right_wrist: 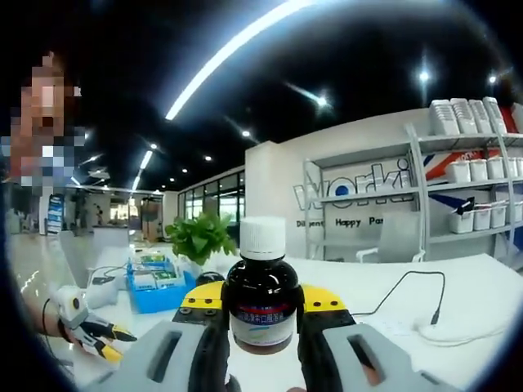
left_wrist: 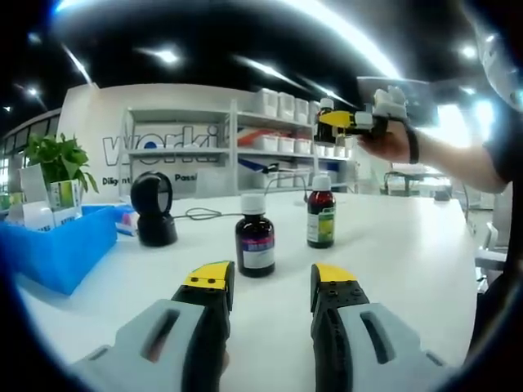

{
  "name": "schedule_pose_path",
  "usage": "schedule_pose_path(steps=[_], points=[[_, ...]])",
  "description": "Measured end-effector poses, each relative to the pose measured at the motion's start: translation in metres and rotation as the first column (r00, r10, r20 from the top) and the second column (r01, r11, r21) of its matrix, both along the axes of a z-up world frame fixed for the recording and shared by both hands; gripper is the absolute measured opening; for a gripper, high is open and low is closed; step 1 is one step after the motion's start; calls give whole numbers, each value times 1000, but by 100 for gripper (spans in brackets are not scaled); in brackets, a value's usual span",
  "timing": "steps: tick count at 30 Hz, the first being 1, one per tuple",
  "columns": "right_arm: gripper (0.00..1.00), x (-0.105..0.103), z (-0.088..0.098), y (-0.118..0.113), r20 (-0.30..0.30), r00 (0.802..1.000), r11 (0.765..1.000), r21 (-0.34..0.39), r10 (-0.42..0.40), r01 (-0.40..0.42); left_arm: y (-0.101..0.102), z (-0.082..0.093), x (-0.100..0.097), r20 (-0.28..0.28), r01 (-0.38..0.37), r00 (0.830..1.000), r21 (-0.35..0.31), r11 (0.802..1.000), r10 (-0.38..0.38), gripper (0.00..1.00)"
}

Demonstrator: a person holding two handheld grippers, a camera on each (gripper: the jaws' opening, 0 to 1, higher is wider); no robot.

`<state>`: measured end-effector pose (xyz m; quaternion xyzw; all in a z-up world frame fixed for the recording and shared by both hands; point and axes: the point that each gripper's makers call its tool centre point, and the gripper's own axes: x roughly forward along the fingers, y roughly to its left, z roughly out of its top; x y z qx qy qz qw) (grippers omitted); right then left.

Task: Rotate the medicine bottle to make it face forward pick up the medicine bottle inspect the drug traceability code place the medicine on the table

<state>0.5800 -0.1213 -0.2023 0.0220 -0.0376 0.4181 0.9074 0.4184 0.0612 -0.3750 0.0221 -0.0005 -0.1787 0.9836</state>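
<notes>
Bottle (right_wrist: 262, 296) clamped upright in right gripper (right_wrist: 261, 306), long axis vertical, white cap at 12 o'clock, label toward camera. Left gripper (left_wrist: 271, 282) open above table (left_wrist: 409, 245).

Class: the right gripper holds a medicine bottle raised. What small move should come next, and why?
Probably turn the bottle slowly in the right gripper to look for the traceability code: it is clamped, lifted above the table, label facing the camera. The left gripper is open.
</notes>
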Motion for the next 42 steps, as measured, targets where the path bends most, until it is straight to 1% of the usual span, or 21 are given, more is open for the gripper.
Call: schedule_pose_path(steps=[7,12,18,25,27,29,32,34,38,42], points=[[27,14,10,19,11,999,999,-2,32,-32,0,1,0,3,2,1000,-3,1000,-2,28],[27,19,15,31,20,998,998,-16,57,-56,0,1,0,4,4,1000,-8,1000,-4,28],[27,32,24,40,26,997,996,-39,77,-76,0,1,0,4,6,1000,-7,1000,-6,28],[27,40,40,52,45,994,993,-65,104,-101,0,0,0,3,7,1000,-7,1000,-7,28],[27,43,46,59,51,992,992,-67,114,-110,0,0,0,3,7,1000,-7,1000,-7,28],[27,45,48,65,45,991,989,-73,129,-126,0,0,0,2,7,1000,-7,1000,-6,28],[27,47,47,76,30,988,987,-69,150,-148,0,0,0,2,6,1000,-5,1000,-6,28],[27,47,44,85,6,985,983,-65,171,-170,0,0,0,2,5,1000,-6,1000,-5,28],[27,47,35,101,12,981,976,-108,192,-189,0,0,0,2,4,1000,-7,1000,-4,28],[27,48,29,114,3,979,973,-108,204,-202,1,0,0,2,4,1000,-8,1000,-4,28]])
